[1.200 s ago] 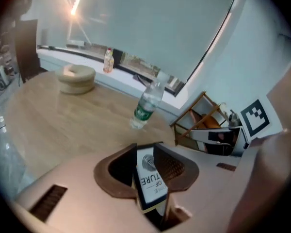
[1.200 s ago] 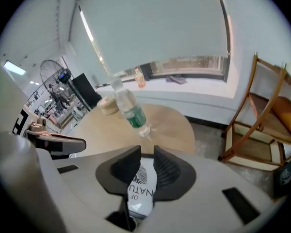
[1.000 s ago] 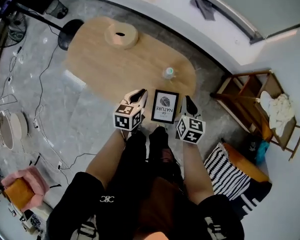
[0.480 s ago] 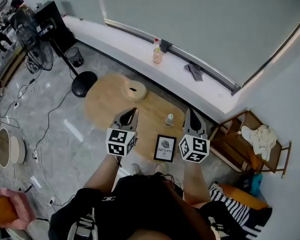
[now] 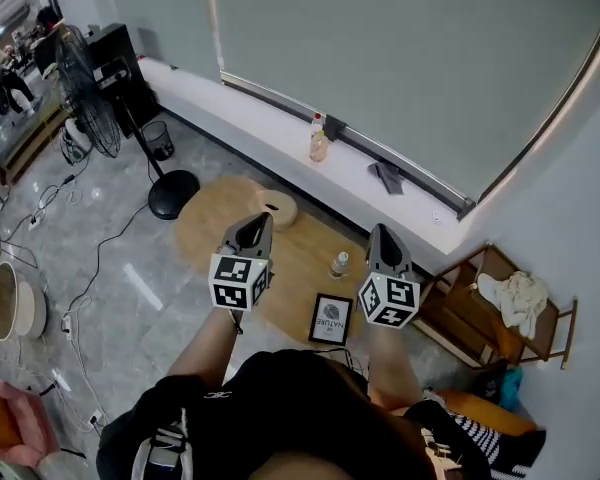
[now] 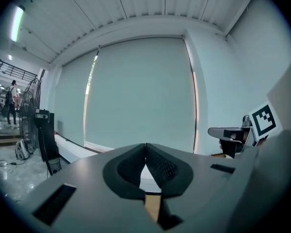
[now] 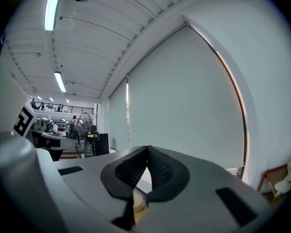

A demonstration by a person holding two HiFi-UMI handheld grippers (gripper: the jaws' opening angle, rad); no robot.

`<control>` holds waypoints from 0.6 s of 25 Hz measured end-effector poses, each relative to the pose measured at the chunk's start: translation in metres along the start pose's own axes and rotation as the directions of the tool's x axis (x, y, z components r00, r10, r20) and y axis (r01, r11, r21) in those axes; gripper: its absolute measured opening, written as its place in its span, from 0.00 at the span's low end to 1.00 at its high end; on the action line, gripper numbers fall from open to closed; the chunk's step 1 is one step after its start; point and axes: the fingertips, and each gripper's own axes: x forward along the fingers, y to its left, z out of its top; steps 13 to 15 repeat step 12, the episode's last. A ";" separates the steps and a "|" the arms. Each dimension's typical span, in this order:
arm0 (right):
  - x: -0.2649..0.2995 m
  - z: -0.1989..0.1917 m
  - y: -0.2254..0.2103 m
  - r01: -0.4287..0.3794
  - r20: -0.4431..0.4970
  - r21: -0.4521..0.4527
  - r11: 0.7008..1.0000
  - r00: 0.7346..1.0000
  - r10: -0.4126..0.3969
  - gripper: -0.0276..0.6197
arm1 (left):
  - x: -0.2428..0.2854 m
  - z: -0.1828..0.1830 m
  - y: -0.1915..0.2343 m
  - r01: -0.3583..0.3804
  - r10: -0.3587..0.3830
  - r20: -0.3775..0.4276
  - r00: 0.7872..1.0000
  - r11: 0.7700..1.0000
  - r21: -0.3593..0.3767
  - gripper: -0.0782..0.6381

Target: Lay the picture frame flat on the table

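Picture frame: flat, worktop near edge; a knock could tip it off. Left gripper, right gripper: fingers closed, empty.

picture frame on table's near edge | bottle, seemingly, just behind

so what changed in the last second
The left gripper and the right gripper rose away from the picture frame and now point level, jaws shut and empty. The frame stayed flat on the table; the small bottle did not move either.
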 end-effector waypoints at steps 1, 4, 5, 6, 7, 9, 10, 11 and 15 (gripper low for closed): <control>0.001 0.002 0.001 0.003 0.003 -0.003 1.000 1.000 -0.003 0.06 | 0.001 0.001 0.001 0.004 -0.004 -0.001 1.000 1.000 0.002 0.14; 0.001 0.003 0.006 0.010 0.006 -0.011 1.000 1.000 -0.010 0.06 | 0.000 0.002 0.002 0.013 -0.013 0.000 1.000 1.000 0.004 0.14; 0.000 0.003 0.007 0.011 0.006 -0.013 1.000 1.000 -0.011 0.06 | 0.000 0.001 0.002 0.016 -0.016 0.002 1.000 1.000 0.003 0.14; -0.001 0.002 0.007 0.011 0.006 -0.014 1.000 1.000 -0.011 0.06 | 0.000 0.001 0.001 0.019 -0.019 0.002 1.000 1.000 0.001 0.14; -0.002 0.002 0.007 0.010 0.007 -0.014 1.000 1.000 -0.010 0.06 | -0.001 0.000 0.000 0.023 -0.023 0.001 1.000 1.000 0.000 0.14; -0.007 0.001 0.008 0.007 0.008 -0.013 1.000 1.000 -0.007 0.06 | -0.004 -0.002 -0.004 0.027 -0.027 -0.003 1.000 1.000 -0.003 0.14; -0.010 0.001 0.008 0.006 0.009 -0.013 1.000 1.000 -0.006 0.06 | -0.006 -0.003 -0.006 0.030 -0.030 -0.005 1.000 1.000 -0.004 0.14; -0.013 0.000 0.009 0.005 0.009 -0.013 1.000 1.000 -0.005 0.06 | -0.008 -0.003 -0.008 0.032 -0.032 -0.006 0.999 0.999 -0.005 0.14; -0.015 0.000 0.010 0.004 0.011 -0.013 1.000 1.000 -0.004 0.06 | -0.010 -0.004 -0.009 0.035 -0.035 -0.007 0.999 0.999 -0.006 0.14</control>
